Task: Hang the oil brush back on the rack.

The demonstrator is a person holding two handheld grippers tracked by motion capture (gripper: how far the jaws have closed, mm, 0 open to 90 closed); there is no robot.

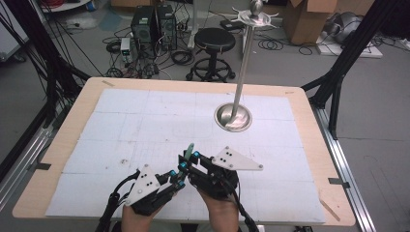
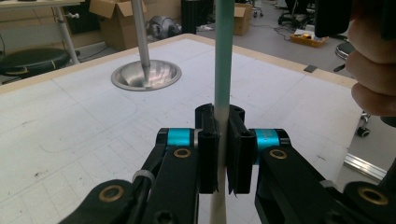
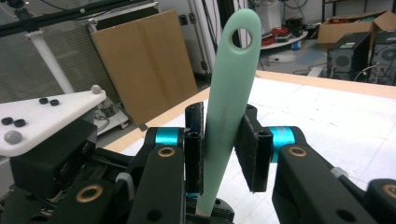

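my left gripper point(image 2: 223, 154) clamps the green handle point(image 2: 223, 60) upright at centre frame, low in the high view; my right gripper point(image 3: 223, 149) brackets its holed end, one pad touching, the other just clear

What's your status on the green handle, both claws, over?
Left claw shut on green handle, edge-on between its pads. Right claw around the handle's flat; one pad touching, other pad's contact unclear. Steel stand stands apart; nothing in the way.
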